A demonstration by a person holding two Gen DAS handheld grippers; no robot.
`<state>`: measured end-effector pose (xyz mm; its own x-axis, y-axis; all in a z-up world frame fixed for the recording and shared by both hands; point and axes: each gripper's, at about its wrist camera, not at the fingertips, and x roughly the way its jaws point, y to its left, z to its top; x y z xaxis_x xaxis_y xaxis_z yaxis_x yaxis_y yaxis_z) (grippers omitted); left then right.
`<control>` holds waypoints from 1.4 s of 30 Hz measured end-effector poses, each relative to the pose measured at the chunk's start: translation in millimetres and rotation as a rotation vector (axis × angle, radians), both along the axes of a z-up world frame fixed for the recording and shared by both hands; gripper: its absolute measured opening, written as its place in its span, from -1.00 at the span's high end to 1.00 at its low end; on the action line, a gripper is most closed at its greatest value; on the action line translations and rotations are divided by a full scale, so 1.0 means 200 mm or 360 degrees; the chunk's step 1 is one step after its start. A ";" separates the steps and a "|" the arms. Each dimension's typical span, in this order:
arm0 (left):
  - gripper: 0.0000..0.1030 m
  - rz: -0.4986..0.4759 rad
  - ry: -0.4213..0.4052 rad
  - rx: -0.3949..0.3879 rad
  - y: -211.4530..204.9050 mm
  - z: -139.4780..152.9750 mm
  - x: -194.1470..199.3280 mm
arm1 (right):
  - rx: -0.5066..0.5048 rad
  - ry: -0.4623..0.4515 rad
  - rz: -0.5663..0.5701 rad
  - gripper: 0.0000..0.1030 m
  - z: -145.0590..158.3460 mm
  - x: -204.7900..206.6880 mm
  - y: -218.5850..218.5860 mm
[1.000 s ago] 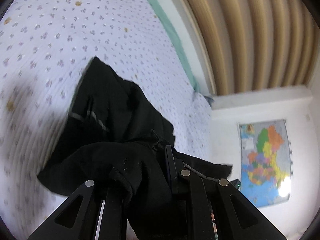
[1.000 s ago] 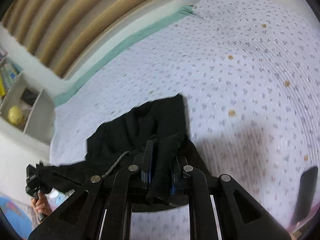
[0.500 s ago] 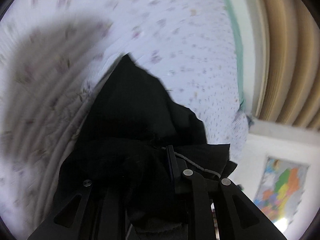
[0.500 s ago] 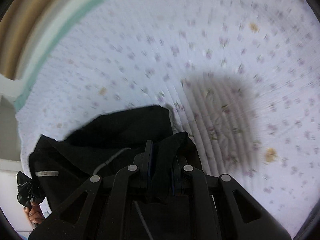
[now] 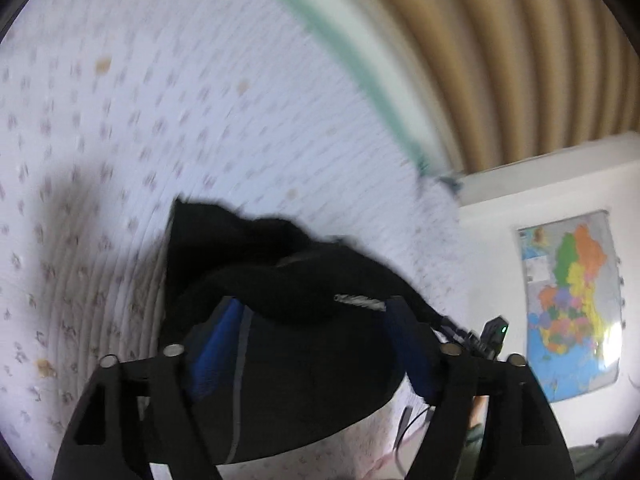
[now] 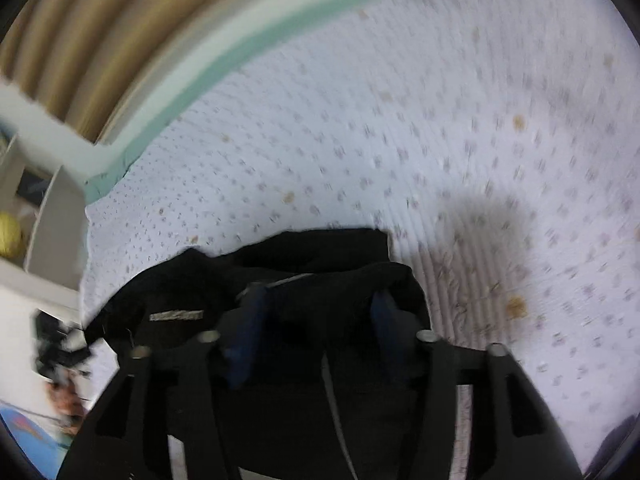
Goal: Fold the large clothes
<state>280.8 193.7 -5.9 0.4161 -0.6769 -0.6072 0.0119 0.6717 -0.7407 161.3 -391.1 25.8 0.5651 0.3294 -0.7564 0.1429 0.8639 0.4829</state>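
Note:
A black garment with a grey drawstring lies bunched on the white flower-print bedsheet. My left gripper is open, its blue-padded fingers spread wide, with the cloth lying loose between and over them. In the right wrist view the same black garment lies in a folded heap on the bedsheet. My right gripper is open too, its jaws apart over the cloth. The other gripper and a hand show at the left edge.
A green-edged mattress side and tan curtains run along the far side of the bed. A coloured map hangs on the white wall at right. A white shelf with a yellow ball stands at left.
Both grippers were shut on the black garment; both have opened now and let the cloth go. The garment has dropped onto the bed in a heap. Both views are motion-blurred.

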 end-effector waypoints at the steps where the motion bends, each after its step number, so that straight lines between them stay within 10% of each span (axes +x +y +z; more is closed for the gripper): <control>1: -0.51 0.0000 -0.0046 0.0026 -0.02 0.04 -0.02 | -0.0029 -0.0023 0.0015 -0.35 0.03 -0.02 0.03; 6: -0.51 -0.0267 -0.0137 0.0418 -0.50 0.02 -0.05 | -0.0286 -0.0031 0.0341 -0.36 0.01 0.00 0.51; 13: -0.51 -0.0392 0.0064 0.1015 -1.02 -0.60 0.06 | -0.0658 0.0131 0.0521 -0.36 -0.41 0.21 0.99; 20: -0.54 -0.0333 0.0094 0.1070 -1.01 -0.58 0.15 | -0.0591 0.0223 0.0492 -0.36 -0.49 0.28 0.93; 27: -0.47 -0.0171 -0.0119 0.0918 -0.81 -0.22 0.22 | -0.0464 0.0070 0.0318 -0.31 -0.18 0.27 0.67; 33: -0.45 -0.0039 0.0252 0.0870 -0.56 -0.53 0.42 | -0.0496 0.0292 0.0230 -0.22 -0.39 0.40 0.48; 42: -0.46 -0.0070 0.0240 0.0840 -0.63 -0.63 0.45 | -0.0381 0.0362 0.0234 -0.23 -0.55 0.46 0.49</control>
